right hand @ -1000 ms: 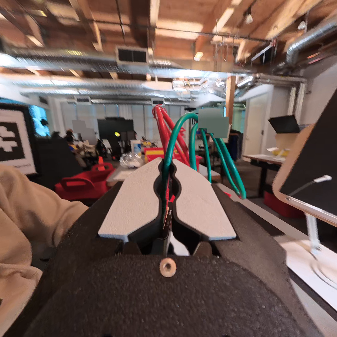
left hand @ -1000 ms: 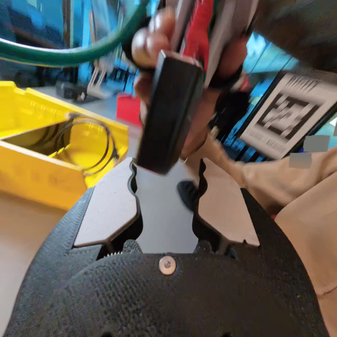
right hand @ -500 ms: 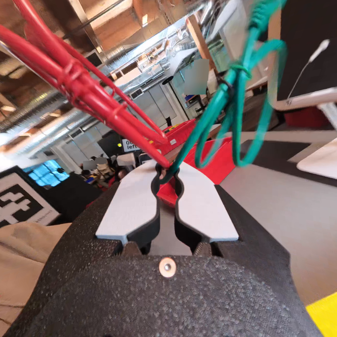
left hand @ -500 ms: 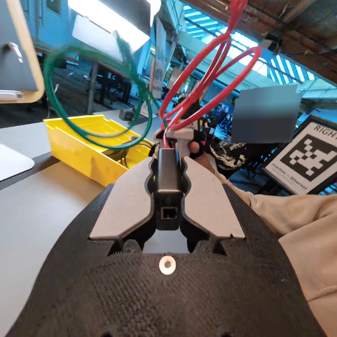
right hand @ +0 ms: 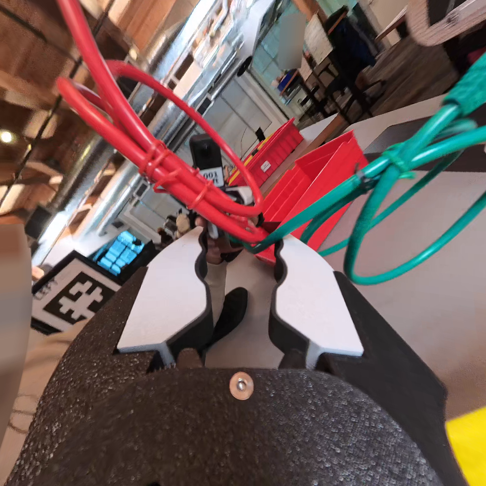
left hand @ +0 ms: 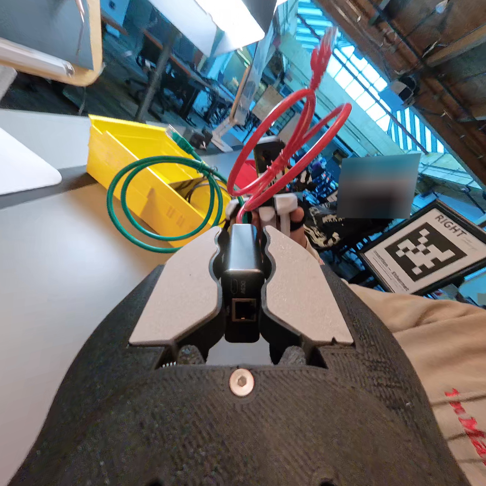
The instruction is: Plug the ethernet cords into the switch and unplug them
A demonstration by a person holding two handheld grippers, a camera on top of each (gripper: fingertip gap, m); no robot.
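The small black box-shaped switch [left hand: 243,278] sits clamped between the left gripper's [left hand: 242,236] grey fingers, its port end facing the camera. Coiled red cord [right hand: 168,163] and green cord [right hand: 389,184] hang off its far end above the grey tabletop [left hand: 52,263], beside a yellow plastic bin [left hand: 136,163]. The right gripper [right hand: 239,242] is spread apart, holding nothing.

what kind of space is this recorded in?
Most likely a shared workshop or lab in a converted industrial building. Parts bins sit on grey worktables, a yellow bin and a red bin. A fiducial marker board stands nearby, and exposed ductwork runs overhead.
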